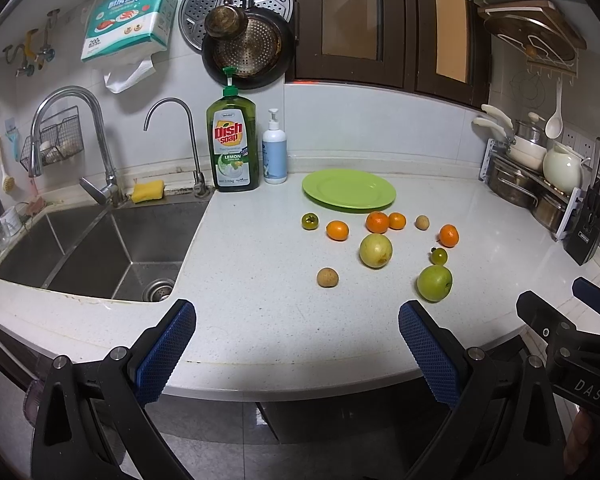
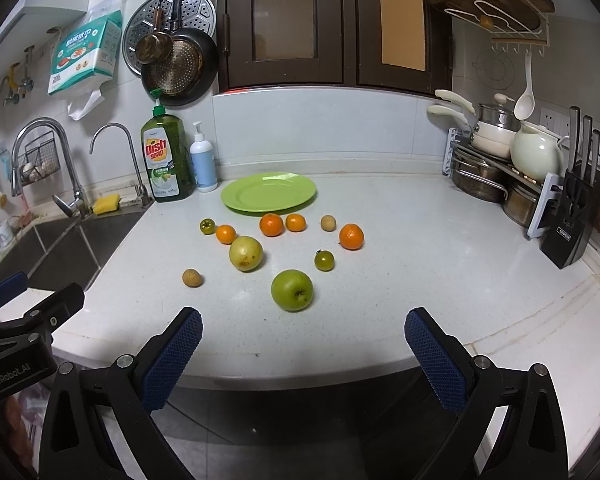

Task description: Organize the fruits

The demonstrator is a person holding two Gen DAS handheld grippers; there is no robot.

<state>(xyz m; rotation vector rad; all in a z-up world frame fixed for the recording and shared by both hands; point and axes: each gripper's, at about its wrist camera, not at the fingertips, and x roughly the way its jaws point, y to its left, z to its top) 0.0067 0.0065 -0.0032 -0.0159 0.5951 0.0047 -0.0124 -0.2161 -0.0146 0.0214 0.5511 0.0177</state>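
Nine fruits are scattered on the counter [image 2: 420, 260], just in front of an empty green plate [image 2: 268, 192] at twelve o'clock. Both grippers, left [image 1: 296, 354] and right [image 2: 302, 356], are held back with fingers spread, nothing gripped. Judged unstarted; the green apple [image 2: 292, 290] lies nearest for grasping.

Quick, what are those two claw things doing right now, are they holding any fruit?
Left gripper: open, holding nothing, short of the fruit.
Right gripper: open, holding nothing, just short of the green apple.
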